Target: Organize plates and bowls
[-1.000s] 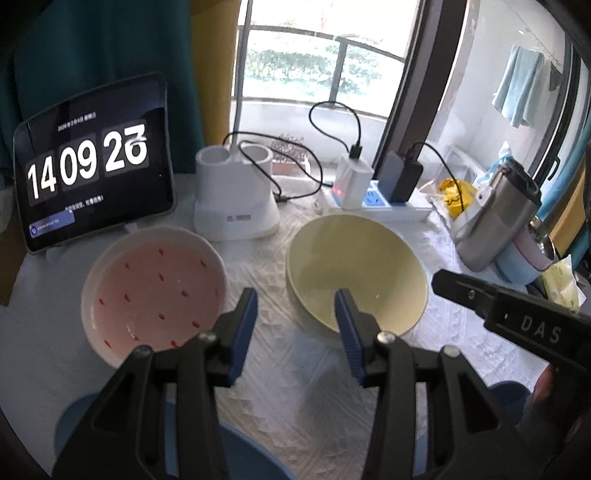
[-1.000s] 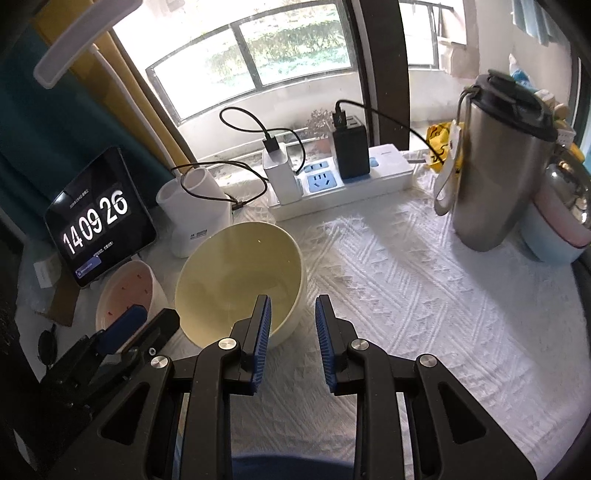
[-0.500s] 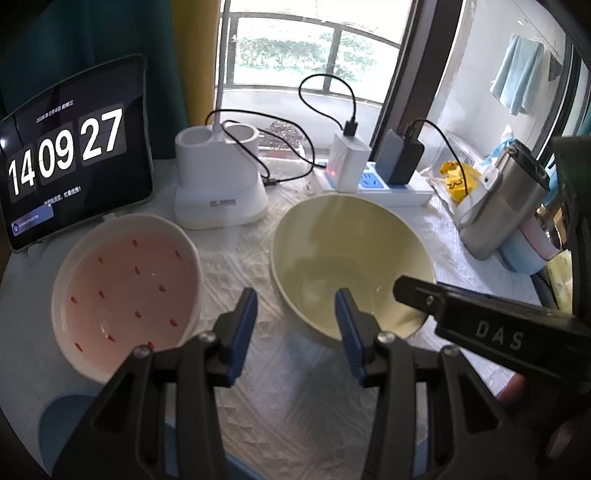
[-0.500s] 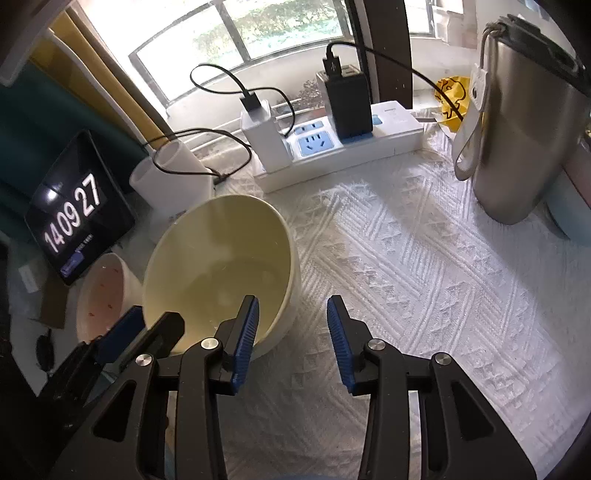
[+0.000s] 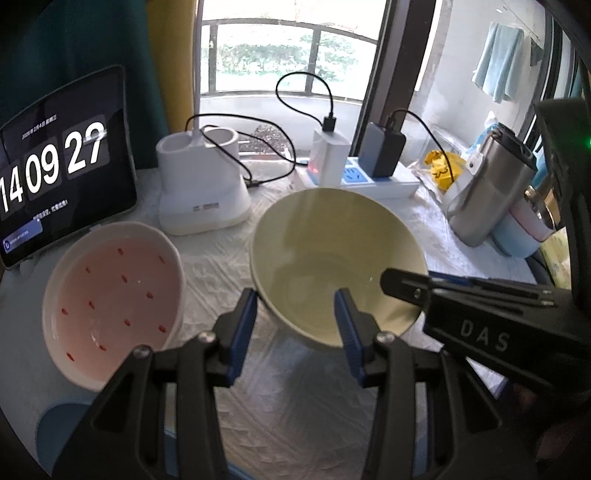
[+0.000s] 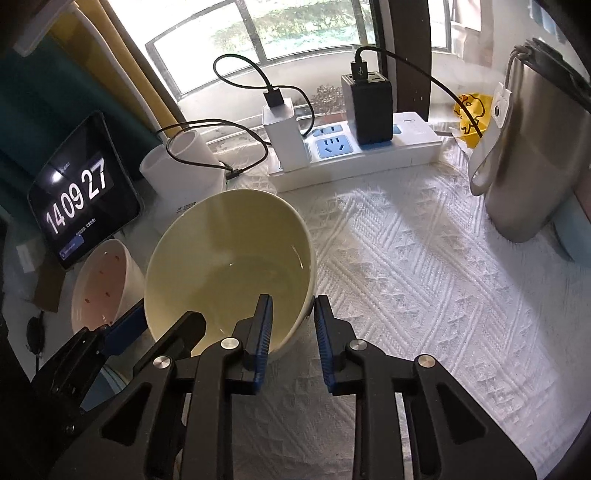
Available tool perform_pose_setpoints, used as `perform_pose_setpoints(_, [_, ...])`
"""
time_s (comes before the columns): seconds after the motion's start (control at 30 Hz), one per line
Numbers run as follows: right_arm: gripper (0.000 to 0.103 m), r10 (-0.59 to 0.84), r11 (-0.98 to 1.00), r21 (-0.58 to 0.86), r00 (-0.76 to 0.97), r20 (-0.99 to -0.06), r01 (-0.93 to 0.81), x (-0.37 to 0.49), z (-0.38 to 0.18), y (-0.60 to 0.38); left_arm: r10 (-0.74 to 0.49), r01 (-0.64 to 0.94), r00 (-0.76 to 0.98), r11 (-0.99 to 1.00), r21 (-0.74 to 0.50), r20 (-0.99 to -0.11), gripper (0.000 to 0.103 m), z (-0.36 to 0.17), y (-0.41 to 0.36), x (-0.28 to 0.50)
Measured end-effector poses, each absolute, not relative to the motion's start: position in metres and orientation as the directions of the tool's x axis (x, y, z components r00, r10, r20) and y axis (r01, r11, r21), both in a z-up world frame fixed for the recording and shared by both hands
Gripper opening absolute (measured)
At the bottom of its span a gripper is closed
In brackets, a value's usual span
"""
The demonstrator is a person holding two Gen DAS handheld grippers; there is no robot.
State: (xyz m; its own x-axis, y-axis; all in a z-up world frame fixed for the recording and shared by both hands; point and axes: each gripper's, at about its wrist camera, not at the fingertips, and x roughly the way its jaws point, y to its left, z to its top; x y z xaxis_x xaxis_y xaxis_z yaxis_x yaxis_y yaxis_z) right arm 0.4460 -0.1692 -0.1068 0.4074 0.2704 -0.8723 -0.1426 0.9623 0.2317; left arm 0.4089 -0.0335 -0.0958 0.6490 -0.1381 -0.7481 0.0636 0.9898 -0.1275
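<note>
A: Item one, largest: the table (image 6: 424, 266), under a white quilted cloth, set against a window (image 6: 295, 29). Window at twelve o'clock; teal and yellow curtains at ten.

B: Next, the steel flask (image 6: 535, 147) at two o'clock, well apart from the bowls. Then?

A: The yellow bowl (image 6: 229, 258), near centre in the right wrist view, tilted, its near rim raised toward the right tongs (image 6: 291, 321). One pad sits inside the rim, the other outside, wall between them, jaws closing. Whether the pads press yet I cannot tell for certain; it looks like contact.

B: And the pink bowl (image 5: 110, 302)?

A: At nine o'clock of the yellow one, just beside it, upright on the cloth, red flecks inside. The left tongs (image 5: 299, 317) stand apart, holding nothing, hovering before both bowls.

B: Step in hand?

A: My reading: seizing the yellow bowl by its rim. The next move likely calls for a firm pinch, a lift clear of the cloth, then a carry to nine o'clock to nest or stack with the pink bowl. A rim grip on glazed ware could slip.

B: Smaller entries?

A: Tablet clock (image 5: 55, 166) at ten, white holder (image 5: 201, 184) at eleven, power strip (image 6: 354, 155) with two chargers at twelve.
</note>
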Motion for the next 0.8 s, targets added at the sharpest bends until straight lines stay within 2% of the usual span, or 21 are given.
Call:
perform_pose_setpoints(0.2, [0.024,0.268,0.963,0.226,0.42,-0.867,-0.149,0.441,-0.103,-0.17,-0.136,0.069,0.657,0.99,-0.12,-0.741,0.044,-0.094,-0.034,0.405])
perform_pose_setpoints(0.37, [0.017,0.259,0.965,0.21,0.45,-0.855,-0.157,0.434,-0.094,-0.172,-0.135,0.082,0.669,0.991,-0.108,-0.731,0.044,-0.09,-0.036,0.4])
perform_pose_setpoints(0.5, [0.017,0.238,0.97,0.182,0.453,-0.859,-0.164,0.434,-0.095,-0.17,-0.139,0.08,0.669,0.99,-0.115,-0.73,0.044,-0.09,-0.034,0.401])
perform_pose_setpoints(0.67, [0.021,0.2,0.978,0.159,0.391,-0.898,-0.135,0.451,-0.106,-0.164,-0.106,0.049,0.648,0.994,-0.097,-0.754,0.046,-0.094,-0.037,0.41])
perform_pose_setpoints(0.73, [0.026,0.228,0.973,0.204,0.326,-0.917,-0.107,0.461,-0.12,-0.161,-0.103,0.042,0.637,0.994,-0.099,-0.764,0.046,-0.097,-0.036,0.413])
perform_pose_setpoints(0.8, [0.027,0.25,0.968,0.237,0.287,-0.925,-0.08,0.466,-0.13,-0.161,-0.115,0.045,0.62,0.993,-0.112,-0.776,0.046,-0.101,-0.033,0.417])
